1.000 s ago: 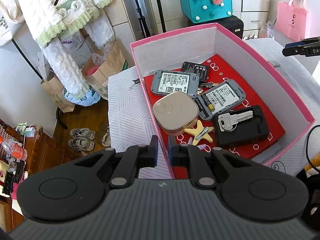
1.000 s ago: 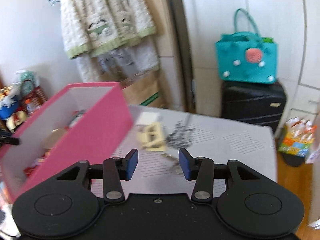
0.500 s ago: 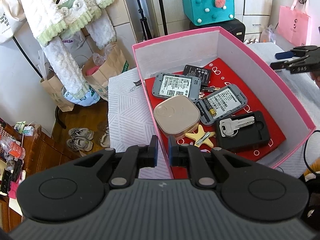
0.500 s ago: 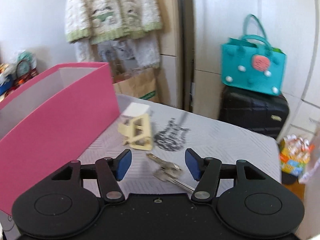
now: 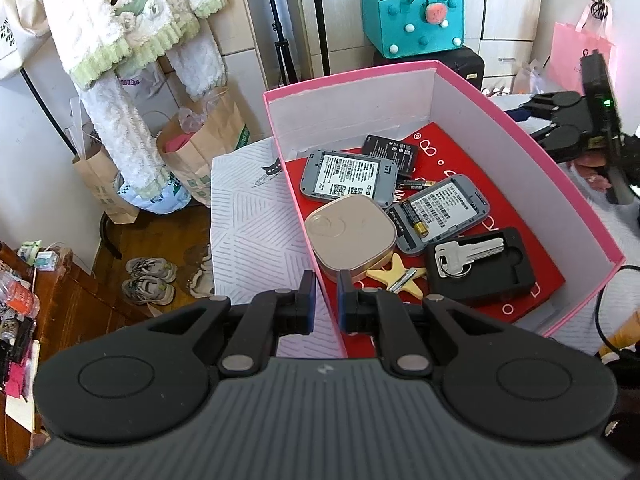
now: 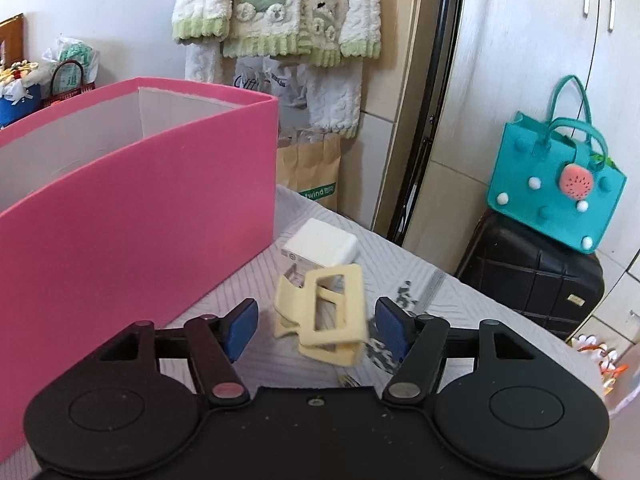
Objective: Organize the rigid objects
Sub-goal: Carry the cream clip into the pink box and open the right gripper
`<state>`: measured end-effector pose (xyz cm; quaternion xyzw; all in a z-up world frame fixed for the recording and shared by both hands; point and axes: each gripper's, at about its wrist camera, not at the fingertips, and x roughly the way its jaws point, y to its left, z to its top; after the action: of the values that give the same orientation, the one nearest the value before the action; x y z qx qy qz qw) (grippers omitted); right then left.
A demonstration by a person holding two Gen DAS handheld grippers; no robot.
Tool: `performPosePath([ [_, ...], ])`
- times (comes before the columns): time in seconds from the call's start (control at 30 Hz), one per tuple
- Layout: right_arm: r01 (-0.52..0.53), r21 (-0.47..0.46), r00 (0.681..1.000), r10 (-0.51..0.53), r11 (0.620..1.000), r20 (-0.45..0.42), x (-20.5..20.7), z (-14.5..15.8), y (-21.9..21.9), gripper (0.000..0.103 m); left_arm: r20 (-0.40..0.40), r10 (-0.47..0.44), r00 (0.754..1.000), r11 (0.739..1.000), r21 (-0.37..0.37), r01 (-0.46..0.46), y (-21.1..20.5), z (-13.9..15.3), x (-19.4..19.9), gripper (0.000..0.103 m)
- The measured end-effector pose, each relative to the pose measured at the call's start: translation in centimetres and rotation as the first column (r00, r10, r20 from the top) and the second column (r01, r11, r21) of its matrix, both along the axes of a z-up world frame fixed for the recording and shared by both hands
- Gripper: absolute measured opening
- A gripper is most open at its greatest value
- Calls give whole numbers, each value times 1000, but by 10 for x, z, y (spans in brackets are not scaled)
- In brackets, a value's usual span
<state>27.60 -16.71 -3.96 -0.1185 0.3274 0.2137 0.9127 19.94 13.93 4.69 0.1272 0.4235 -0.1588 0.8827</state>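
My left gripper (image 5: 325,304) is shut on the near wall of the pink box (image 5: 500,120). Inside lie two grey devices (image 5: 348,178), a tan square case (image 5: 350,236), a battery (image 5: 390,152), a yellow star clip (image 5: 396,278) and a black holder with keys (image 5: 480,266). My right gripper (image 6: 318,326) is open, its fingers on either side of a pale yellow hair claw (image 6: 324,316) on the table. A white charger (image 6: 320,246) lies behind the claw. The pink box (image 6: 140,220) stands to the left.
The table has a white patterned cloth (image 6: 420,300). A teal bag (image 6: 556,188) sits on a black suitcase (image 6: 532,276) beyond the table. Paper bags (image 5: 200,140) and shoes (image 5: 150,280) are on the floor at left. Keys show just under the right gripper body.
The right gripper has moved forward and down over the hair claw, which now lies between its open fingers. The left gripper still grips the box wall; the view has shifted slightly.
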Motion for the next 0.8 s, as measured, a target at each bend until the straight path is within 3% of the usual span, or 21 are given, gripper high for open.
performPosePath([
  [0.03, 11, 4, 1000, -11, 1000, -3, 1, 0, 1, 68, 2, -2, 1000, 1000, 0, 2, 0, 0, 0, 10],
  [0.07, 26, 4, 1000, -25, 1000, -7, 3, 0, 2, 54, 5, -5, 1000, 1000, 0, 5, 0, 0, -1, 10],
  [0.2, 87, 33, 996, -87, 996, -23, 0, 11, -4, 52, 10, -10, 1000, 1000, -9, 10, 3, -1, -3, 10],
  [0.37, 107, 118, 993, -113, 987, 44, -22, 49, -10, 52, 18, -16, 1000, 1000, -14, 16, 3, -1, -4, 10],
  [0.6, -82, 248, 993, 59, 965, 98, -49, 112, 20, 53, 23, -20, 1000, 1000, -23, 20, 5, -2, -4, 10],
  [0.7, -174, 274, 985, 163, 946, 60, -46, 121, 45, 53, 23, -19, 1000, 999, -28, 20, 6, -2, -4, 10],
  [0.8, -220, 225, 975, 218, 949, 37, -36, 114, 71, 53, 19, -21, 1000, 999, -33, 21, 7, -1, -4, 10],
])
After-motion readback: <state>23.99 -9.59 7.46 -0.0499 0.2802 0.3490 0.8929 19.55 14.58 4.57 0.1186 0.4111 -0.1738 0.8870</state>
